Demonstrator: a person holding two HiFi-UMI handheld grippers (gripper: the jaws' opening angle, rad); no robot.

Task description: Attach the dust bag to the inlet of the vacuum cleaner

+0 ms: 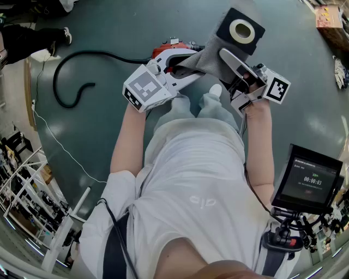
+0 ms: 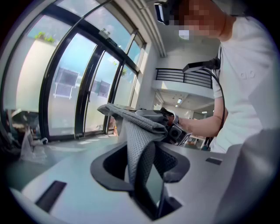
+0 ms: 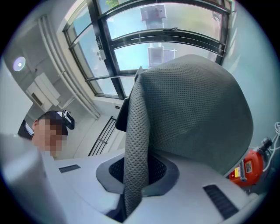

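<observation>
Both grippers hold up a grey mesh dust bag [image 1: 210, 61] above the floor in the head view. Its black collar with a cream ring [image 1: 241, 31] points up and away from me. My left gripper [image 1: 192, 72] is shut on the bag's lower left edge, and the fabric [image 2: 140, 144] hangs pinched between its jaws. From the right, my right gripper [image 1: 228, 59] is shut on a fold of the same bag [image 3: 192, 113]. The red vacuum cleaner [image 1: 166, 50] stands on the floor below the bag, partly hidden by it, and shows red [image 3: 247, 168] at the right gripper view's edge.
A black hose [image 1: 68, 82] curls over the green floor at the left, with a thin white cable [image 1: 60, 141] nearby. Someone's shoe [image 1: 65, 35] is at the top left. A screen device [image 1: 308, 180] hangs at my right hip. Boxes [image 1: 327, 16] sit at the top right.
</observation>
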